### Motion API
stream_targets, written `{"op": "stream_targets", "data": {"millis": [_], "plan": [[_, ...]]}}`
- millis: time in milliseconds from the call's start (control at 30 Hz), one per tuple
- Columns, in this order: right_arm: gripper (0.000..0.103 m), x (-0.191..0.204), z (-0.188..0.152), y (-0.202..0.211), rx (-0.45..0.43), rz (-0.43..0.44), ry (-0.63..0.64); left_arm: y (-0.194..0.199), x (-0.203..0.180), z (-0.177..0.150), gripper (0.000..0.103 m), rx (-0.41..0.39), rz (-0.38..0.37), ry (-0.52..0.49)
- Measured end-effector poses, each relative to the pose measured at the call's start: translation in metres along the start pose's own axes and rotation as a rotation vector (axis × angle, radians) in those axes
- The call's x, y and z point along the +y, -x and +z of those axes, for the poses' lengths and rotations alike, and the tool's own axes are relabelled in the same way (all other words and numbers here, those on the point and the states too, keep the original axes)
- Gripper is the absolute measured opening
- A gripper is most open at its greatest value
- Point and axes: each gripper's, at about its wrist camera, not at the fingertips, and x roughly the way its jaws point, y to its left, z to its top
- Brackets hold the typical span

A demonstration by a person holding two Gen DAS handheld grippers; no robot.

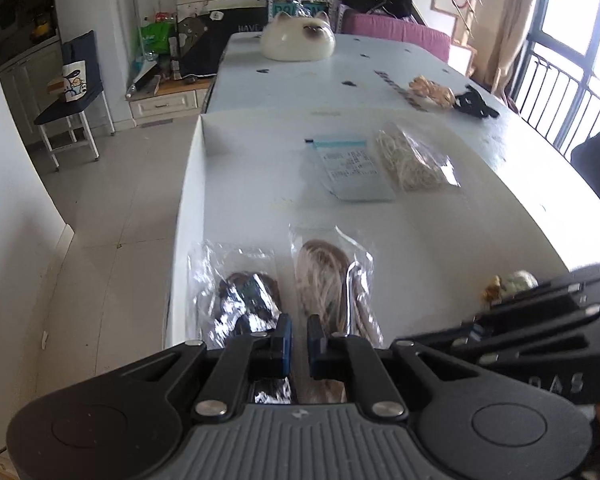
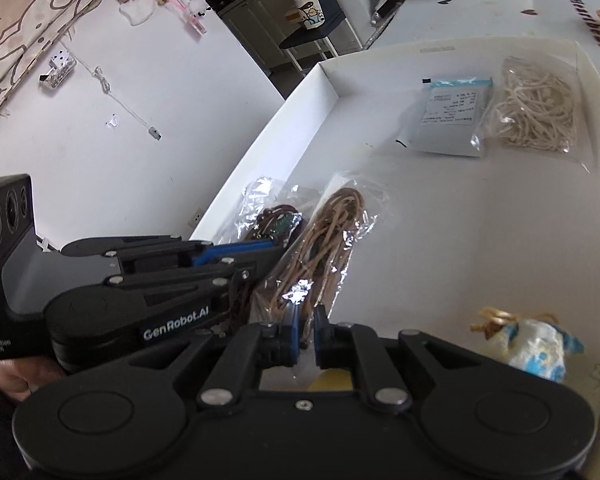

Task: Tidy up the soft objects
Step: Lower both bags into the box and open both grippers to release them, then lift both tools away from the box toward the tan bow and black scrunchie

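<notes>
Four bagged cord bundles are already lying in the white tray, the tan-cord bag at 6 o'clock, while both narrow-jawed grippers, left gripper and right gripper, are hovering beside it, apparently gripping nothing, with the blue-and-white soft toy and the table's items waiting.

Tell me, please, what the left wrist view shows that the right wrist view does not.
Only the left wrist view shows the black soft item far on the table and the window railing.

Only the right wrist view shows the wall hanging with cartoon animals and the blue-and-white soft toy clearly.

Both show the white tray, the dark cord bag, the tan cord bag, the paper packet and the pale string bag.
</notes>
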Motion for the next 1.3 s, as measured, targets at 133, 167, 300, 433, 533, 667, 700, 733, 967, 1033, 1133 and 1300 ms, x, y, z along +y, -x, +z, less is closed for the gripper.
{"op": "stream_targets", "data": {"millis": [133, 167, 300, 433, 533, 667, 700, 733, 967, 1033, 1133, 1300], "plan": [[0.011, 0.001, -0.005, 0.011, -0.013, -0.018, 0.025, 0.007, -0.004, -0.006, 0.011, -0.003, 0.002, -0.014], [0.012, 0.002, -0.004, 0.014, -0.022, -0.022, 0.033, 0.01, -0.005, -0.007, 0.013, -0.012, 0.0, -0.01], [0.014, 0.006, -0.004, 0.032, -0.083, -0.03, 0.058, 0.024, -0.005, -0.005, 0.023, -0.057, -0.007, 0.012], [0.022, 0.009, -0.003, 0.048, -0.144, -0.049, 0.092, 0.039, -0.006, -0.001, 0.032, -0.097, -0.017, 0.027], [0.028, 0.014, -0.004, 0.06, -0.195, -0.079, 0.134, 0.048, -0.009, 0.0, 0.041, -0.124, -0.02, 0.04], [0.043, 0.017, -0.006, 0.075, -0.257, -0.13, 0.175, 0.057, -0.012, 0.001, 0.054, -0.152, -0.018, 0.056], [0.046, 0.017, -0.007, 0.078, -0.27, -0.147, 0.184, 0.059, -0.013, 0.001, 0.06, -0.158, -0.016, 0.059], [0.049, 0.018, -0.007, 0.081, -0.282, -0.163, 0.196, 0.06, -0.014, 0.0, 0.062, -0.163, -0.012, 0.061], [0.068, 0.014, -0.013, 0.098, -0.334, -0.238, 0.215, 0.069, -0.017, -0.004, 0.083, -0.188, 0.0, 0.073], [0.079, 0.013, -0.015, 0.102, -0.347, -0.257, 0.211, 0.071, -0.017, -0.005, 0.088, -0.197, 0.003, 0.083], [0.085, 0.011, -0.018, 0.106, -0.36, -0.28, 0.211, 0.074, -0.018, -0.007, 0.093, -0.204, 0.007, 0.091], [0.099, 0.006, -0.021, 0.115, -0.381, -0.319, 0.211, 0.079, -0.019, -0.009, 0.1, -0.224, 0.019, 0.103]]}}
